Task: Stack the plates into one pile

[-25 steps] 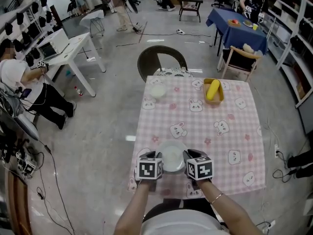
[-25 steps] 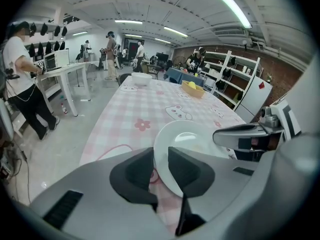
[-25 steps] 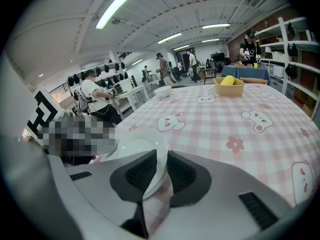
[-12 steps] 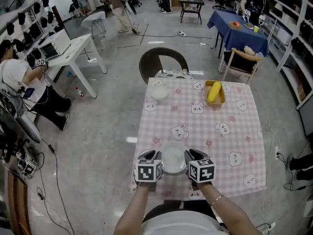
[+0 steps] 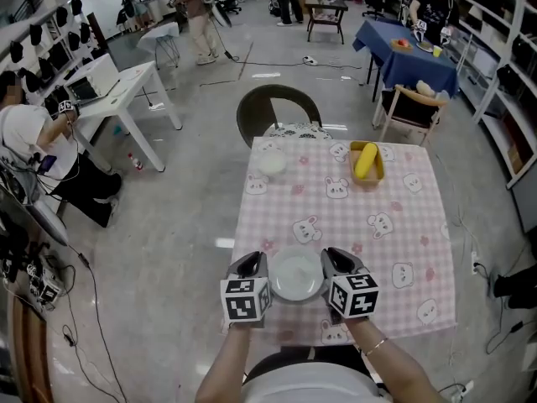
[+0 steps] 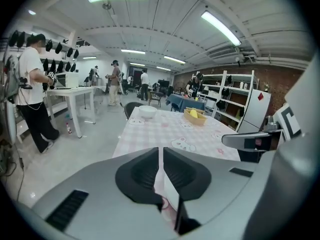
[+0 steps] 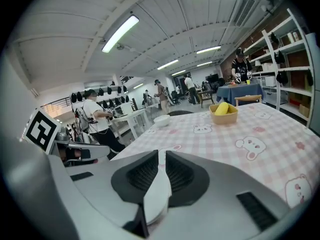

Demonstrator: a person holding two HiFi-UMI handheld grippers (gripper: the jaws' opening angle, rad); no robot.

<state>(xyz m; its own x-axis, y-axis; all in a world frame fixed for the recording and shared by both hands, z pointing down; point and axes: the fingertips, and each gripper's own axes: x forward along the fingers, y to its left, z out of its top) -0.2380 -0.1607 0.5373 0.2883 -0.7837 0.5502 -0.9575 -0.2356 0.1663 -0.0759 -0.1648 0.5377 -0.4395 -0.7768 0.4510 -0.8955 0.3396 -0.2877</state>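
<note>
White plate [image 5: 296,275] between the left hand-held gripper [image 5: 252,265] and the right hand-held gripper [image 5: 334,263], whose jaws have just been closing on its rim; we should raise both sides evenly to keep it level.

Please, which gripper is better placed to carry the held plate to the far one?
Probably the left gripper: the far plate is on its side. It and the right gripper just closed onto the near plate.

At the table [image 5: 403,225] front, the plate [image 5: 296,277] — bowl [image 5: 271,162] far left, tray [image 5: 379,170] far right.
</note>
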